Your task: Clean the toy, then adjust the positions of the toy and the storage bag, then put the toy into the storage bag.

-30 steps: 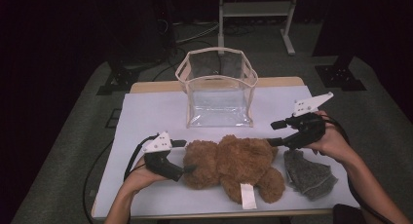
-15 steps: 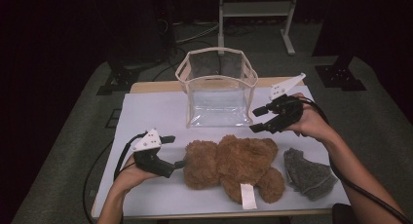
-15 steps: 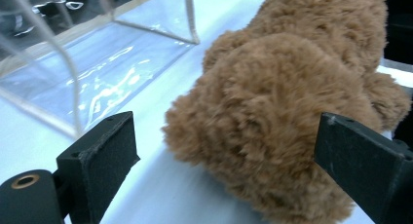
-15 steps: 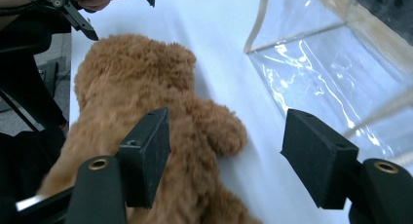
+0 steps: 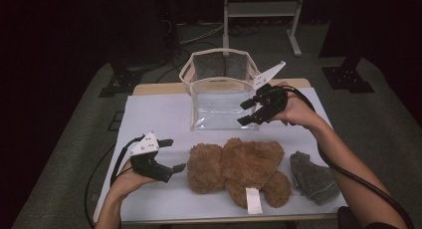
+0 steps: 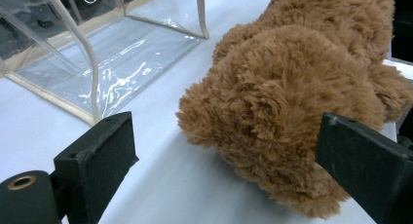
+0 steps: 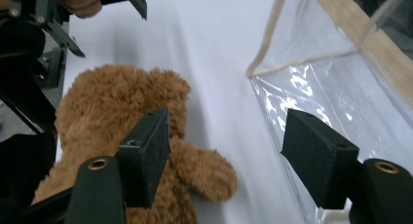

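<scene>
High view: brown plush teddy bear (image 5: 239,169) lying just in front of clear plastic bag (image 5: 221,92). Soft, light, compressible; judged best pinched at head or limb. Left gripper (image 5: 169,154) beside bear's head, jaws wide, empty. Right gripper (image 5: 249,112) at bag's front corner, wide, empty.

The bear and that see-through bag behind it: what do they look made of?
The bear looks like brown plush: shaggy, matte pile with a white fabric tag. The bag seems to be clear flexible plastic, probably vinyl: glossy, with wrinkled highlights, edged in beige trim, likely fabric.
</scene>
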`<act>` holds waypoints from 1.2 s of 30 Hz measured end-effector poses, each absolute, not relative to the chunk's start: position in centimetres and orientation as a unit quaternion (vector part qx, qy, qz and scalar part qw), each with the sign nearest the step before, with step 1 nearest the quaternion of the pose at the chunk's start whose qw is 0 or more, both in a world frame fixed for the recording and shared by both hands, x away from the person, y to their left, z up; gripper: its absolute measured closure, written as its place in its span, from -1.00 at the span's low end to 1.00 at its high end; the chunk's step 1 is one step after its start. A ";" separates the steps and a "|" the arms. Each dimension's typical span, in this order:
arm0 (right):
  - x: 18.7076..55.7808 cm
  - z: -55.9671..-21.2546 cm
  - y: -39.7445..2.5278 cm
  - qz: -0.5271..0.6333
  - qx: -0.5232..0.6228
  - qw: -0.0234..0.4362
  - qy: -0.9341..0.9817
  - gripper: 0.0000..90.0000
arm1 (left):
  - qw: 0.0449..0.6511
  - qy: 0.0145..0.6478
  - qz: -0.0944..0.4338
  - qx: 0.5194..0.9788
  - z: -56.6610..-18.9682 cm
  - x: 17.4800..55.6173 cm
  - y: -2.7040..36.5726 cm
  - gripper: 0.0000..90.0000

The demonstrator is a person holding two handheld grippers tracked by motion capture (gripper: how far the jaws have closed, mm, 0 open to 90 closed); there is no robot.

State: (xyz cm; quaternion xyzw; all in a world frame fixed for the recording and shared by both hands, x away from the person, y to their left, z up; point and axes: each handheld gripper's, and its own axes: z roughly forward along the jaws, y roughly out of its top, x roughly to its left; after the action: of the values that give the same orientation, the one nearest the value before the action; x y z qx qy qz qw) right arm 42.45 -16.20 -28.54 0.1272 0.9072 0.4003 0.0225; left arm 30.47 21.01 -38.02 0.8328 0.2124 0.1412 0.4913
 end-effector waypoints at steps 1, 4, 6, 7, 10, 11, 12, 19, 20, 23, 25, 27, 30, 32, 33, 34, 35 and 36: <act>42.5 -28.4 -15.9 0.403 0.124 0.021 0.907 -0.27 | 0.492 0.213 0.142 0.832 -38.0 30.5 21.0 -0.85; 42.7 -28.3 -15.1 0.402 0.116 0.020 0.908 -0.27 | 0.490 0.214 0.139 0.834 -38.1 30.4 21.1 -0.85; 42.7 -28.2 -14.8 0.402 0.114 0.019 0.908 -0.27 | 0.490 0.215 0.137 0.833 -38.2 30.5 21.2 -0.85; 42.8 -28.2 -14.6 0.403 0.111 0.019 0.908 -0.27 | 0.490 0.215 0.137 0.834 -38.2 30.5 21.2 -0.85; 43.0 -28.1 -14.2 0.401 0.108 0.018 0.909 -0.27 | 0.491 0.217 0.132 0.833 -38.4 30.6 21.3 -0.85; 43.1 -28.0 -14.0 0.402 0.108 0.017 0.909 -0.27 | 0.490 0.218 0.132 0.834 -38.4 30.7 21.3 -0.85; 43.4 -27.8 -13.8 0.401 0.105 0.019 0.910 -0.27 | 0.489 0.217 0.133 0.835 -38.3 30.7 21.3 -0.85; 45.0 -26.6 -12.5 0.394 0.102 0.023 0.913 -0.27 | 0.492 0.214 0.133 0.833 -38.1 30.7 21.6 -0.85; 45.3 -26.3 -12.2 0.393 0.100 0.024 0.914 -0.27 | 0.492 0.214 0.133 0.834 -38.1 30.7 21.6 -0.85; 46.1 -25.8 -11.6 0.386 0.098 0.021 0.917 -0.27 | 0.489 0.215 0.129 0.835 -38.2 30.7 21.7 -0.85; 46.8 -25.5 -11.2 0.377 0.097 0.019 0.921 -0.26 | 0.486 0.218 0.126 0.837 -38.3 30.7 21.8 -0.85; 47.6 -25.3 -10.8 0.372 0.092 0.016 0.924 -0.27 | 0.484 0.219 0.128 0.838 -38.4 30.6 21.9 -0.85; 48.3 -25.0 -10.4 0.367 0.090 0.016 0.926 -0.25 | 0.483 0.224 0.126 0.837 -38.5 30.5 22.1 -0.85; 48.4 -24.9 -10.3 0.367 0.091 0.015 0.926 -0.25 | 0.482 0.226 0.127 0.837 -38.5 30.5 22.2 -0.85; 49.0 -24.8 -10.2 0.365 0.094 0.016 0.926 -0.25 | 0.481 0.227 0.126 0.837 -38.6 30.5 22.3 -0.85; 49.2 -24.7 -10.2 0.364 0.093 0.018 0.927 -0.24 | 0.481 0.229 0.124 0.837 -38.6 30.4 22.3 -0.85; 49.5 -24.7 -10.1 0.360 0.095 0.019 0.928 -0.24 | 0.480 0.228 0.124 0.838 -38.6 30.4 22.3 -0.85; 49.7 -24.6 -10.1 0.359 0.097 0.019 0.928 -0.24 | 0.481 0.228 0.124 0.837 -38.6 30.4 22.3 -0.85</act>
State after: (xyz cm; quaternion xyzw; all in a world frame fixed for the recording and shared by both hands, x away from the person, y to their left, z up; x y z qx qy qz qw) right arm 49.73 -10.08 -24.59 0.0966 0.9283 0.3586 0.0188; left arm 30.37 22.29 -38.62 0.8375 0.2282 0.1240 0.4809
